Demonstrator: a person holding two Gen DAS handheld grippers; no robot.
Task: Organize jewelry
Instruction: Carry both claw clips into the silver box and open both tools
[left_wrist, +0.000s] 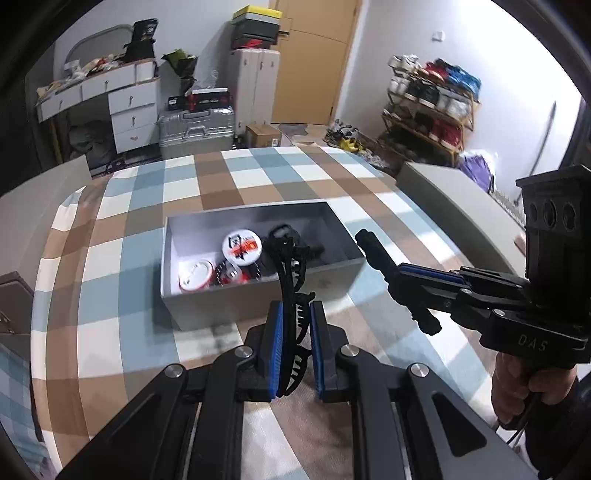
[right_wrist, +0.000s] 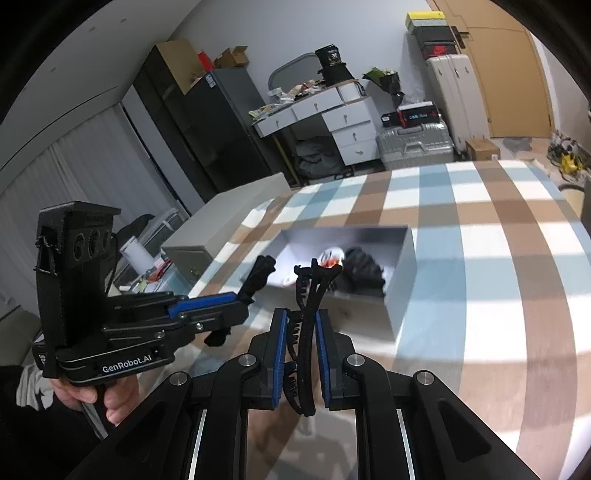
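We hold a black claw hair clip in each gripper. The left gripper (left_wrist: 295, 347) has its jaws pinched on one hair clip (left_wrist: 291, 314), the right gripper (right_wrist: 300, 354) on another hair clip (right_wrist: 308, 321), both just short of the grey box (left_wrist: 258, 295) of round badges (left_wrist: 242, 248) on the checked desk (left_wrist: 122, 295).

Left claw (left_wrist: 296, 345): black angular frame, blue ribbed pads, silver round screws, white "GenRobot.AI" lettering, three round sockets on the upright block. Right claw (right_wrist: 300, 356): same build, "DAS" embossed. Bare-skinned hands (left_wrist: 532, 387) on black pistol grips; thin cable below.
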